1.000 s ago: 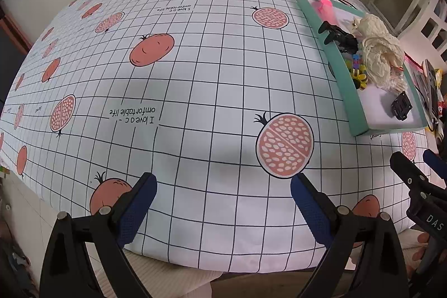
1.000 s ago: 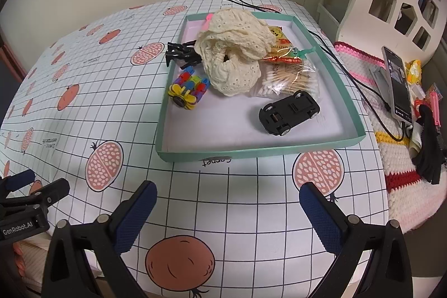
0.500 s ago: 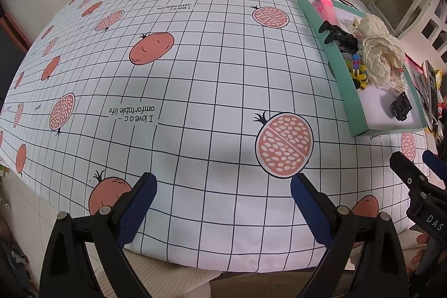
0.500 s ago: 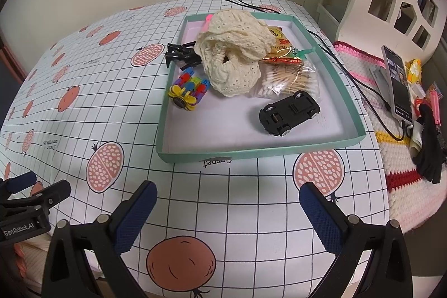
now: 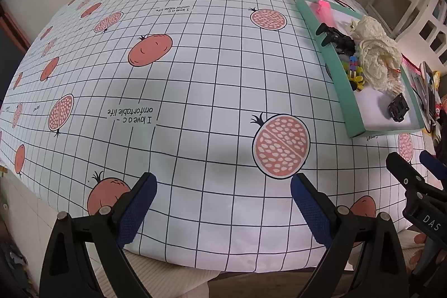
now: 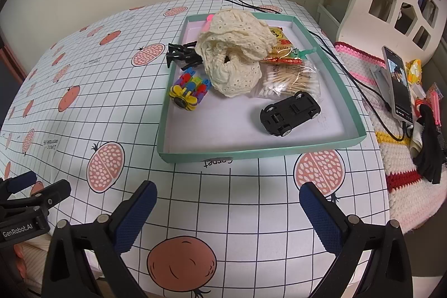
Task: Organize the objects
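Left gripper (image 5: 223, 186): jaws wide apart, nothing held, over bare tablecloth (image 5: 195, 80) near its front edge. Right gripper (image 6: 227, 196): jaws also wide, empty, just short of the tray (image 6: 251, 154).

Tray contents, left to right: black hair clip (image 6: 183, 55) at the left wall, colourful block toy (image 6: 190, 92), cream lace cloth (image 6: 234, 55) heaped in the middle, snack packet (image 6: 280, 48), bag of cotton swabs (image 6: 290, 80), black toy car (image 6: 290, 112) upside down. Phone (image 6: 398, 84) lies off the tray, far right.

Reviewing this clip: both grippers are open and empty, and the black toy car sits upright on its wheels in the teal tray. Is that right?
Not quite. The black toy car lies upside down, wheels and underside facing up, in the teal tray; the right wrist view shows it. The left gripper and right gripper are indeed open and empty.
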The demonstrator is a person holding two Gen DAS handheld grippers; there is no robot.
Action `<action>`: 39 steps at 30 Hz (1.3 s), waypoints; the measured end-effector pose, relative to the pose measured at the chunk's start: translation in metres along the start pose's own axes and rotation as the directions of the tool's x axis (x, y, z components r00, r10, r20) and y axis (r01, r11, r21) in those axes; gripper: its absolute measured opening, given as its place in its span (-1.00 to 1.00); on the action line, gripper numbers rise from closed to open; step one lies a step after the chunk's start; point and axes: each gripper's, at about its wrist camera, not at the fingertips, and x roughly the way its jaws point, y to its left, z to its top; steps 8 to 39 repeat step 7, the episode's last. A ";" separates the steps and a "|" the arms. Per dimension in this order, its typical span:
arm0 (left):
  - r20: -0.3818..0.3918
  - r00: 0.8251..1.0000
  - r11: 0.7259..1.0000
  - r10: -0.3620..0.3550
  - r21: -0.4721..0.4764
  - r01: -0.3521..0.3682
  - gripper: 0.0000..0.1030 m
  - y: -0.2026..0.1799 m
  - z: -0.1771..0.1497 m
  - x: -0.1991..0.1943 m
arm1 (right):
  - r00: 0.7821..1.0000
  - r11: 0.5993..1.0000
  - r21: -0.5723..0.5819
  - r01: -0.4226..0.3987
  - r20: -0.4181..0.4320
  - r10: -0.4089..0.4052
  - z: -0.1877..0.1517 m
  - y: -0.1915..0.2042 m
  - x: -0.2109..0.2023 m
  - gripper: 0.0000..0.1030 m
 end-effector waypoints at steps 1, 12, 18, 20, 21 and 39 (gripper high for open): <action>0.003 1.000 1.000 0.000 -0.002 0.000 0.88 0.000 0.000 0.000 | 1.000 1.000 0.000 0.000 0.000 0.000 0.000 0.000 0.000 1.00; 0.003 1.000 1.000 -0.010 -0.013 0.010 0.88 0.001 0.002 -0.001 | 1.000 1.000 0.002 0.001 0.001 -0.001 0.000 -0.001 0.000 1.00; 0.003 1.000 1.000 -0.010 -0.013 0.010 0.88 0.001 0.002 -0.001 | 1.000 1.000 0.002 0.001 0.001 -0.001 0.000 -0.001 0.000 1.00; 0.003 1.000 1.000 -0.010 -0.013 0.010 0.88 0.001 0.002 -0.001 | 1.000 1.000 0.002 0.001 0.001 -0.001 0.000 -0.001 0.000 1.00; 0.003 1.000 1.000 -0.010 -0.013 0.010 0.88 0.001 0.002 -0.001 | 1.000 1.000 0.002 0.001 0.001 -0.001 0.000 -0.001 0.000 1.00; 0.003 1.000 1.000 -0.010 -0.013 0.010 0.88 0.001 0.002 -0.001 | 1.000 1.000 0.002 0.001 0.001 -0.001 0.000 -0.001 0.000 1.00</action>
